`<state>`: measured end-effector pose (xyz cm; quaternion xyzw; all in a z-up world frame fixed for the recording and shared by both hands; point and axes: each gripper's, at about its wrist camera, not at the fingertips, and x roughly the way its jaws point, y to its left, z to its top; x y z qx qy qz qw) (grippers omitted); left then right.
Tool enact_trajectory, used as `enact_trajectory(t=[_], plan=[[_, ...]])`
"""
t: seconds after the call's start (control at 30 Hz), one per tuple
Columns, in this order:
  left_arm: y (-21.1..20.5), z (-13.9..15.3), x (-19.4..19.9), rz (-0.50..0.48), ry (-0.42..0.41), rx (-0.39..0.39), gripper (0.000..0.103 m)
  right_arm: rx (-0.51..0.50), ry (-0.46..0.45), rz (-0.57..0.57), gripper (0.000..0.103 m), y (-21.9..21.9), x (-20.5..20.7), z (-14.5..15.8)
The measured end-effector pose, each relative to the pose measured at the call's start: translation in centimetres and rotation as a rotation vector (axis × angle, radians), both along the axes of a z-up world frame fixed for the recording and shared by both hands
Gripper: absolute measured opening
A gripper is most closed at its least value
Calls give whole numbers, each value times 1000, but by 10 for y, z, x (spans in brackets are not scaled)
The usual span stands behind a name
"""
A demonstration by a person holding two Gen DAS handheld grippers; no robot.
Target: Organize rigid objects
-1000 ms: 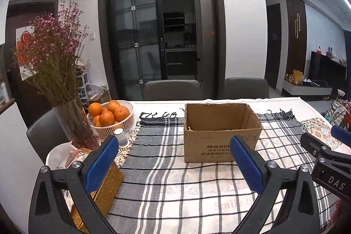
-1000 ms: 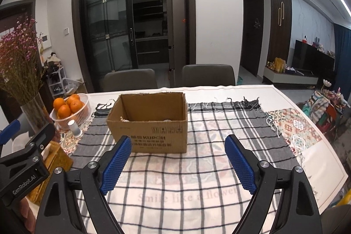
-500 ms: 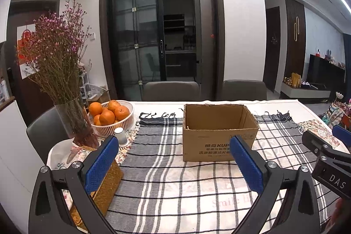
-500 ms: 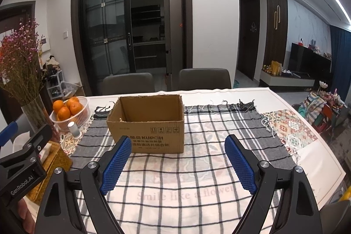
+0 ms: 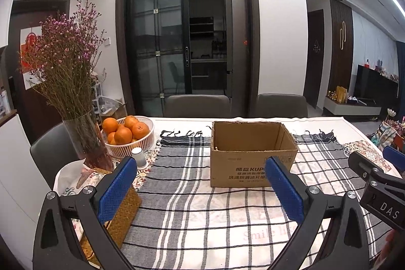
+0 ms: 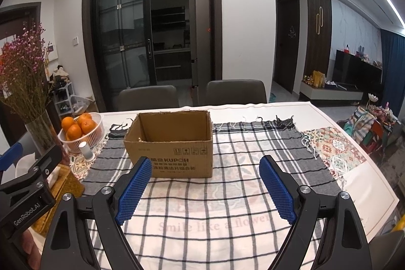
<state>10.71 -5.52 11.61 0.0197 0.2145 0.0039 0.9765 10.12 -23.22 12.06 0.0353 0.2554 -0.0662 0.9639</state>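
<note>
An open brown cardboard box [image 5: 253, 158] stands on the plaid tablecloth [image 5: 192, 204] at the table's middle; it also shows in the right wrist view [image 6: 172, 151]. What lies in the box is hidden from here. My left gripper [image 5: 200, 190] is open and empty, held back from the box near the front edge. My right gripper [image 6: 206, 190] is open and empty, also short of the box. Each gripper shows at the edge of the other's view.
A white basket of oranges [image 5: 129, 136], a small white cup [image 5: 138, 157] and a glass vase of dried flowers [image 5: 86, 143] stand at the left. A woven box [image 5: 119, 216] sits at the front left. Two grey chairs [image 5: 197, 105] stand behind the table.
Both grippers have drawn back and risen a little, so the box looks farther away and its inside less visible. Both stay open.
</note>
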Motion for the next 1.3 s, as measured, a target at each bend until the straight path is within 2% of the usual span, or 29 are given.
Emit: enact_trajectory(t=[1.3], plan=[[0,-3,1,2,7,-2,103,6,3,0,88,0,0,0]])
